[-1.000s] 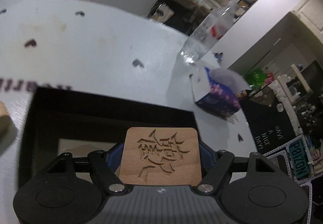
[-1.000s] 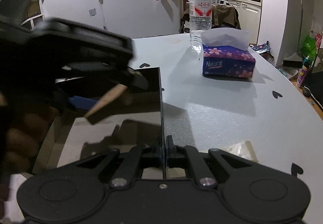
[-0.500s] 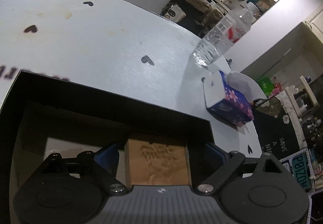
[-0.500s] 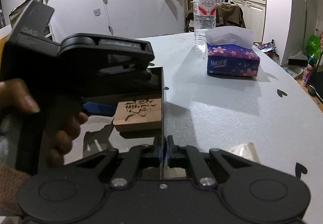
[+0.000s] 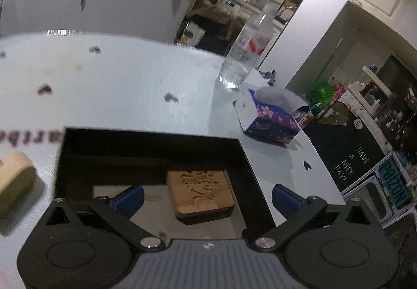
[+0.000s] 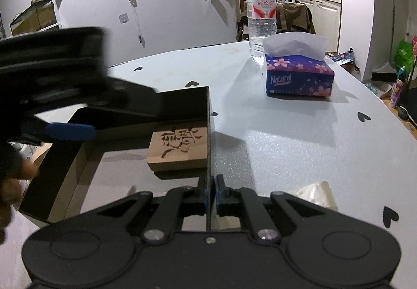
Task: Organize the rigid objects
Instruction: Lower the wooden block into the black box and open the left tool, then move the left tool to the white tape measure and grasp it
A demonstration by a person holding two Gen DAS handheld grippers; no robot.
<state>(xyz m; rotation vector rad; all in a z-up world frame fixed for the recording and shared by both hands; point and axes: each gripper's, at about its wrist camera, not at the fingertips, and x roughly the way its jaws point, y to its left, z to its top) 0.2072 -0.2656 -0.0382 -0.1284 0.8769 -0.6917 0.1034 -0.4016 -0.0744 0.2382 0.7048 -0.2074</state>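
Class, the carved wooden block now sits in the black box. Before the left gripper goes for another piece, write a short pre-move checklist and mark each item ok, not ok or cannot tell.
1. Carved block lies flat inside the black box: ok.
2. Left gripper jaws opening, pads clear of the block: ok.
3. Right gripper clamped on the box wall, steadying it: ok.
4. Another wooden piece waits on the table left of the box: ok.
5. Room in the box for it: ok.
6. That piece's shape and grip faces: cannot tell, blurred.
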